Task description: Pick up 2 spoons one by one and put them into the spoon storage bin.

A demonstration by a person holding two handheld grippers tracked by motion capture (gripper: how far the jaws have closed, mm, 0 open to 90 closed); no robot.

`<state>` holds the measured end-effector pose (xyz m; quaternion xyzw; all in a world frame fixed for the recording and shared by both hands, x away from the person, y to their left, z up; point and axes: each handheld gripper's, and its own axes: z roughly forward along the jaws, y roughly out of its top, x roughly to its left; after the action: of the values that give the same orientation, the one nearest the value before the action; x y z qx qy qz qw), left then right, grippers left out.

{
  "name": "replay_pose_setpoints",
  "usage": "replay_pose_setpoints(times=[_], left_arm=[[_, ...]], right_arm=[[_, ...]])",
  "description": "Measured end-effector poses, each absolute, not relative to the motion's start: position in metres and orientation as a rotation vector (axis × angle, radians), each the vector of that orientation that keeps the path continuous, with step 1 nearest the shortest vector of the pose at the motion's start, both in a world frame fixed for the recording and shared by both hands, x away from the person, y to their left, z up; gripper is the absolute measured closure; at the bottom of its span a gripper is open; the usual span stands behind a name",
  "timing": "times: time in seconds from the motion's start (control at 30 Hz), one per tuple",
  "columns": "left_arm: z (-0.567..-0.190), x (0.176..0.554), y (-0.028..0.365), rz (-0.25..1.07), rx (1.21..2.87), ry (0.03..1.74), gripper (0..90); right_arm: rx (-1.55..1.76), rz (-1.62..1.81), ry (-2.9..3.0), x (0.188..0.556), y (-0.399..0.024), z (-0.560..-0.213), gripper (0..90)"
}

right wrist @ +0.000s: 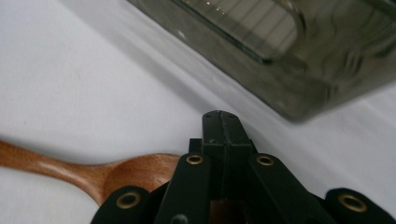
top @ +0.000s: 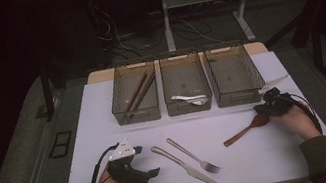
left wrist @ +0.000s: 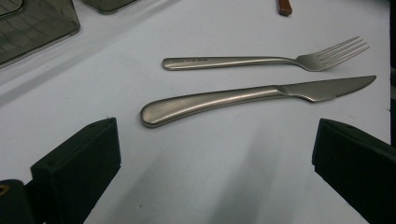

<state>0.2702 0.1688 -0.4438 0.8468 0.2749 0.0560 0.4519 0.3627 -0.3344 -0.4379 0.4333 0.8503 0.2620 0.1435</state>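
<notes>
- Wooden spoon (top: 245, 130) lies flat on the white worktop (top: 245, 168), bowl toward your right hand-held gripper (top: 272, 104), handle slanting away toward the knife (top: 184, 166) and fork (top: 193, 155).
- Your right hand-held gripper sits at the spoon's bowl, jaws fully closed; from its own view they stand above the bowl (right wrist: 140, 170), and you cannot tell whether they clamp it.
- Your left hand-held gripper (top: 154, 173) rests on the worktop with jaws wide and nothing between them, pointed at the knife.
- Handling, judged: light, rigid, smooth-finished wood; not fragile, but the rounded bowl may slide out of flat pads.
- Best hold, judged: the neck or mid-handle, across its narrow width.
- Right-hand bin (top: 234, 76) stands just behind the spoon.
</notes>
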Motion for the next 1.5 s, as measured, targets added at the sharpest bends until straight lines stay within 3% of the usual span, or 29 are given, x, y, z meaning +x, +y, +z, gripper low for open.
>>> replay_pose_setpoints(times=[0.33,0.6,0.83,1.1,1.5], left_arm=[[-0.444,0.271,0.168,0.137,2.088,0.677,0.2],[-0.443,0.270,0.168,0.137,2.090,0.678,0.2],[-0.444,0.271,0.168,0.137,2.089,0.680,0.2],[-0.444,0.271,0.168,0.136,2.092,0.679,0.2],[-0.444,0.271,0.167,0.138,2.097,0.676,0.2]], right_arm=[[1.266,0.787,2.459,0.341,-0.351,-0.438,89.1],[1.308,0.910,2.454,0.328,-0.363,-0.431,61.8],[1.334,0.924,2.471,0.319,-0.373,-0.437,51.9],[1.294,0.944,2.533,0.314,-0.375,-0.442,52.5],[1.223,1.007,2.602,0.310,-0.379,-0.440,70.5]])
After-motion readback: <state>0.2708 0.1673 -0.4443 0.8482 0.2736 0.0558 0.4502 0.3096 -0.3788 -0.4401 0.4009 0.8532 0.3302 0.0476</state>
